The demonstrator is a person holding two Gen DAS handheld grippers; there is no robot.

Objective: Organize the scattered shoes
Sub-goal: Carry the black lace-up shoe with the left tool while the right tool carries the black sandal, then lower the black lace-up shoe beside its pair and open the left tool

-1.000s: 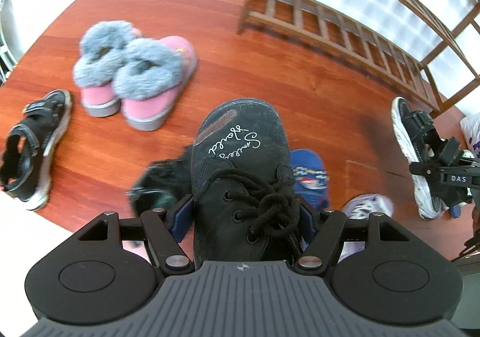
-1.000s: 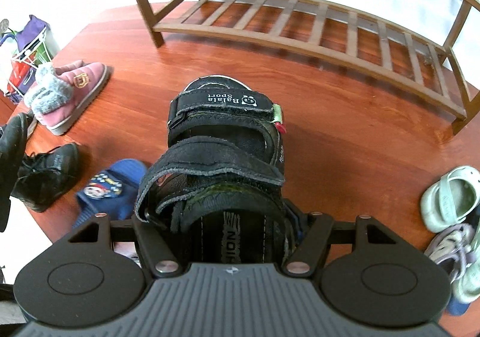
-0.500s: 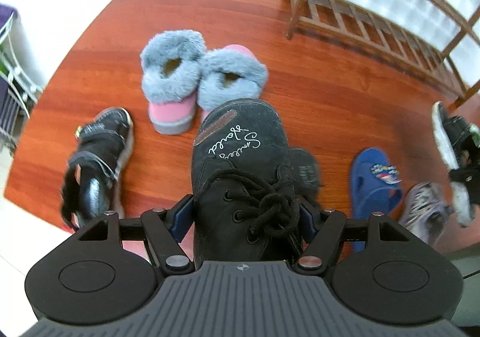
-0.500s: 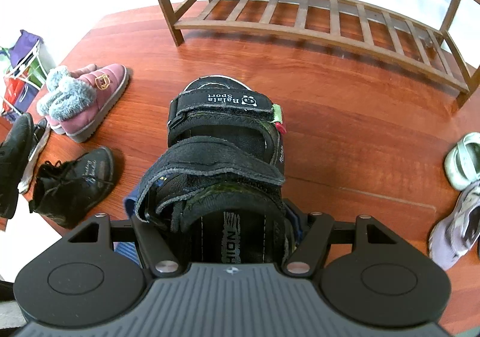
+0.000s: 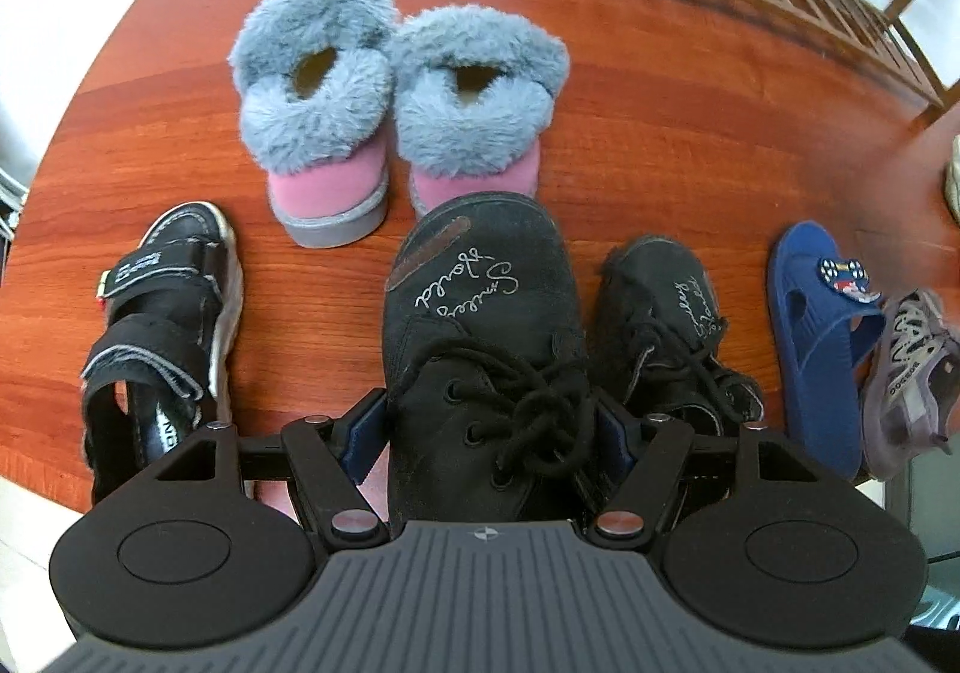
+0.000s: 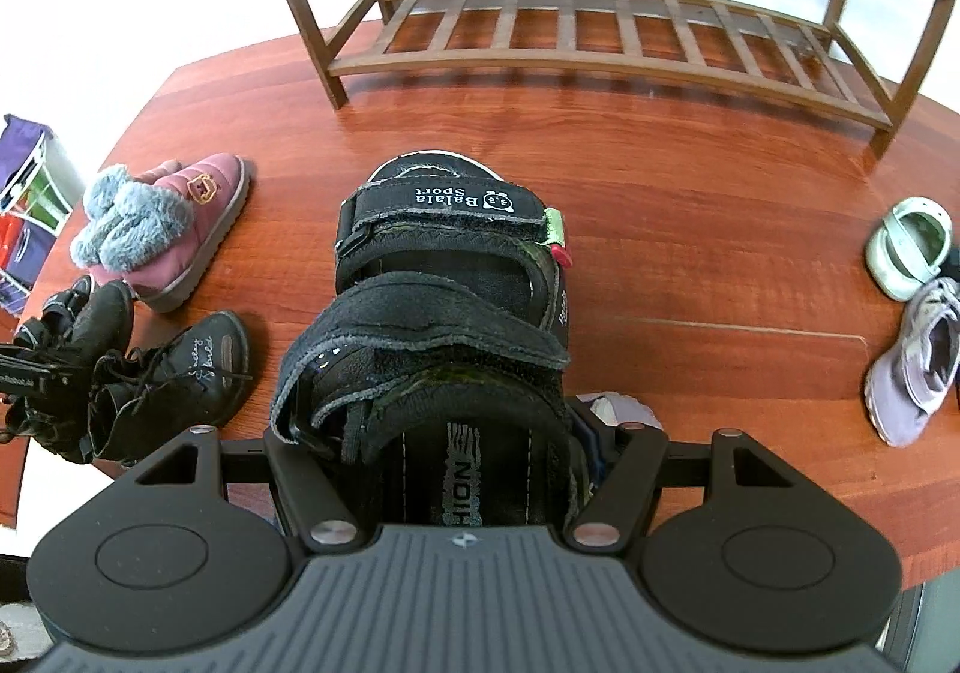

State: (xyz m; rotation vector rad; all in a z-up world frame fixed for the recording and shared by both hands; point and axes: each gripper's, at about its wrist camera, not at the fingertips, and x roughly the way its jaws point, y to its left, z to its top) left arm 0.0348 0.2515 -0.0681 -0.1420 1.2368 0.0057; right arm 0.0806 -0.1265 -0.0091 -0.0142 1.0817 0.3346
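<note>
The floor [image 6: 690, 181] is glossy reddish wood, and the rack [image 6: 600, 37] is matt brown wood. The pink slippers [image 5: 396, 133] have fluffy grey fur collars.

You have carried the black lace-up shoe [image 5: 480, 337] leftward and lower, now just beside its mate [image 5: 666, 325], near the pink slippers [image 5: 396, 115].

My left hand-held gripper [image 5: 486, 427] points steeply down, its jaws clamped on the sides of a black lace-up boot [image 5: 480, 325]. My right hand-held gripper [image 6: 447, 445] tilts down too, gripping a black strap sandal [image 6: 444, 313] by its heel end.
</note>
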